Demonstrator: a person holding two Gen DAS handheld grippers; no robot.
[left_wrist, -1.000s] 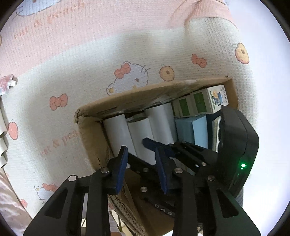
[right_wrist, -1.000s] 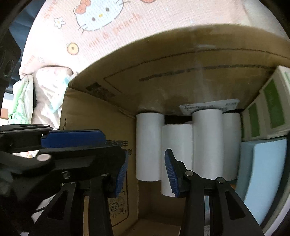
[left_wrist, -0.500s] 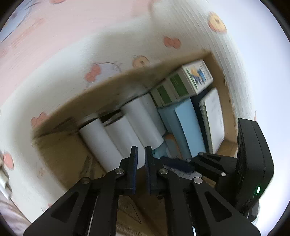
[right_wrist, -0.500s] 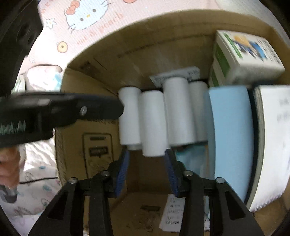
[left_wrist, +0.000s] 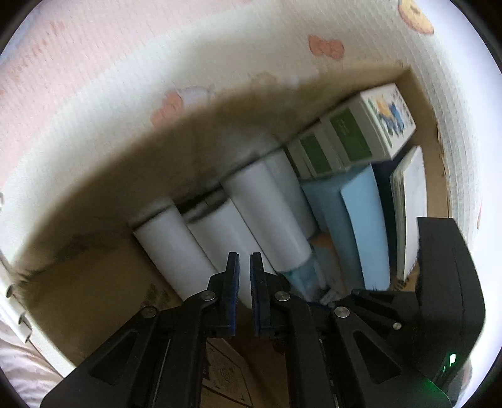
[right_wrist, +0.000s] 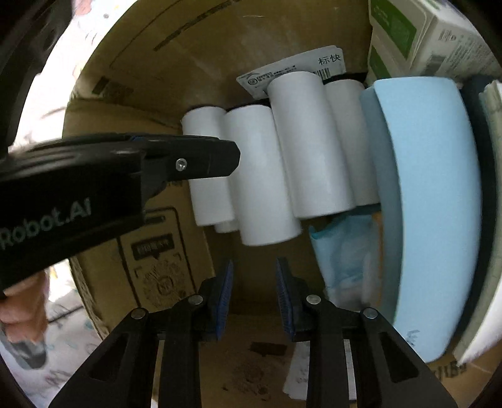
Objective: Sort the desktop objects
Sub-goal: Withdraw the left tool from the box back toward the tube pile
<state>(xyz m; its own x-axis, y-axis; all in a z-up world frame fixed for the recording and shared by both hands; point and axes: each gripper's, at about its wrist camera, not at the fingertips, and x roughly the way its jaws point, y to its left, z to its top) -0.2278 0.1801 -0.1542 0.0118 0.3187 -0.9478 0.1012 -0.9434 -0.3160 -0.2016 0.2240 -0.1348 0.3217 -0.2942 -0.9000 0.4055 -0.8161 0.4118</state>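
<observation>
A cardboard box (left_wrist: 78, 282) (right_wrist: 175, 47) holds several white paper rolls (left_wrist: 266, 216) (right_wrist: 307, 144), green-and-white cartons (left_wrist: 354, 138) (right_wrist: 395, 28), a light blue book (left_wrist: 364, 226) (right_wrist: 433, 194) and a white notebook (left_wrist: 411, 201). My left gripper (left_wrist: 244, 282) is nearly shut and empty, its tips just over the near ends of the rolls; it also shows in the right wrist view (right_wrist: 194, 160). My right gripper (right_wrist: 254, 295) is open and empty, inside the box below the rolls. Its body shows at the right of the left wrist view (left_wrist: 445, 282).
The box lies on a cream and pink cartoon-print cloth (left_wrist: 125, 94). A pale blue plastic packet (right_wrist: 342, 257) and a paper slip (right_wrist: 298, 376) lie on the box floor. A shipping label (right_wrist: 291, 72) sits behind the rolls.
My left gripper has closed from open to nearly shut and moved into the box over the rolls. My right gripper has pulled back and turned, so more of the box's contents show.
</observation>
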